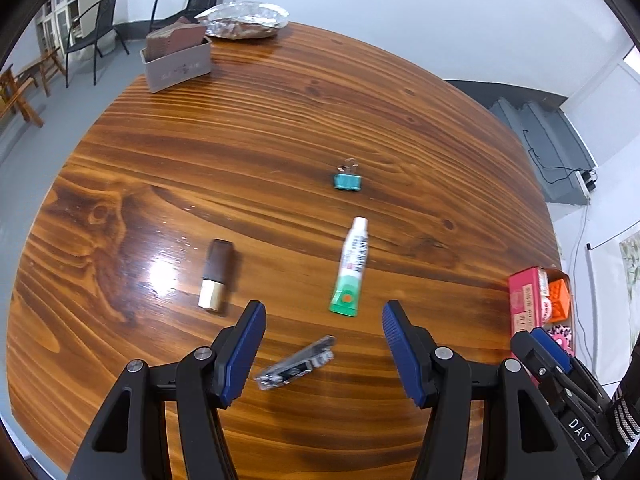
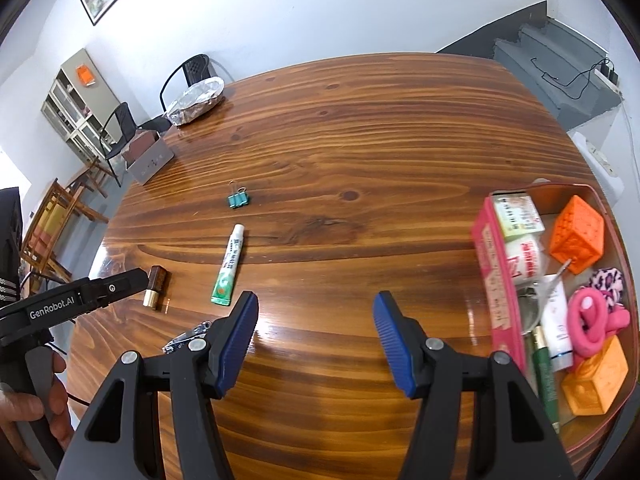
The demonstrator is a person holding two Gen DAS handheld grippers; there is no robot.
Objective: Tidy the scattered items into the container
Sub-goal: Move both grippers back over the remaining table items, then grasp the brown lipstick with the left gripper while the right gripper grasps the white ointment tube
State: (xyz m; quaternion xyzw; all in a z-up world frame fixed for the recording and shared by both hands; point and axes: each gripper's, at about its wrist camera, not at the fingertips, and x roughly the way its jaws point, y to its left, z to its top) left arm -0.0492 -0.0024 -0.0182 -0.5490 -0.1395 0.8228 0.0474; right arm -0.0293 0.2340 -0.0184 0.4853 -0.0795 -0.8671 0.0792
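Wooden table (image 1: 280, 120): we logged a nail clipper (image 1: 296, 364) between our wide-open left gripper (image 1: 324, 344), plus tube (image 1: 352, 268), lipstick (image 1: 216, 276) and binder clip (image 1: 347, 180). Our right gripper (image 2: 316, 332) gaped empty beside the filled container (image 2: 496, 280).

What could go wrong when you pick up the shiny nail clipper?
The nail clipper lies flat and thin on the glossy table, so the open left gripper might slide off it. The container already looks crowded, so the glue tube or binder clip might not settle in.
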